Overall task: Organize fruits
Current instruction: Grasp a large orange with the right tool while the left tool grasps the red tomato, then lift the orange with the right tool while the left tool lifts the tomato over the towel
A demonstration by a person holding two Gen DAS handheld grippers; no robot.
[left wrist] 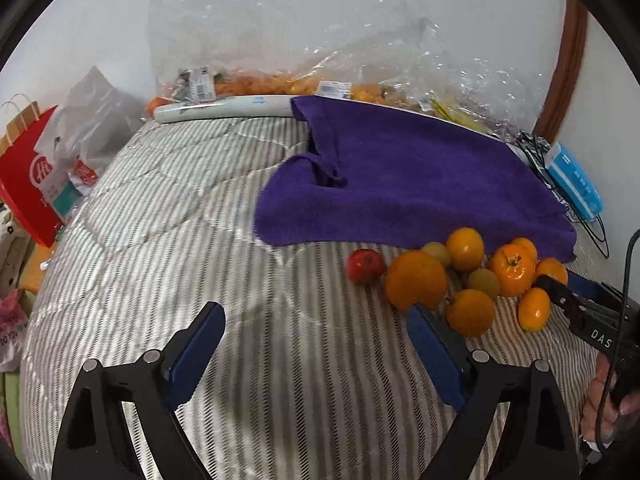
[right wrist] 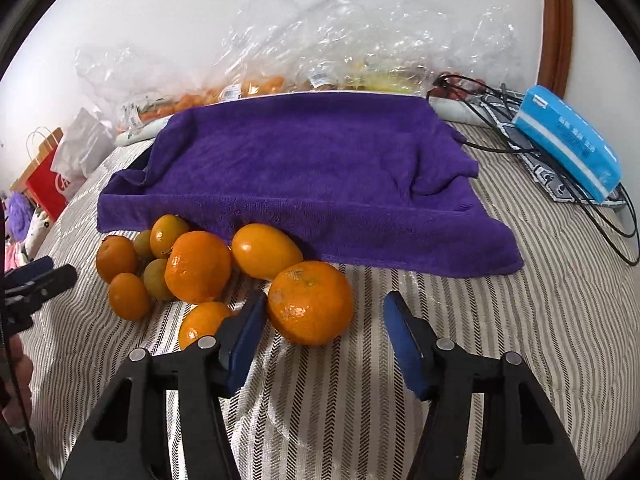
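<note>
A heap of oranges and small yellow-green fruits [left wrist: 482, 282] lies on the striped bedcover in front of a purple towel [left wrist: 408, 184]. A little red fruit [left wrist: 365, 266] sits to the heap's left. My left gripper [left wrist: 316, 310] is open over bare cover, its right fingertip just below a large orange [left wrist: 416, 280]. My right gripper [right wrist: 326, 298] is open around the big mandarin [right wrist: 310, 302]. Its left pad is at the peel and the right pad stands clear of it. An oval orange [right wrist: 266, 250] lies just behind. Each gripper shows at the edge of the other's view.
Clear plastic bags of fruit [right wrist: 256, 84] line the wall behind the purple towel [right wrist: 304, 176]. A blue tissue pack [right wrist: 568, 142] and black cables [right wrist: 600, 208] lie at the right. A red paper bag [left wrist: 24, 184] and a white bag stand off the left edge.
</note>
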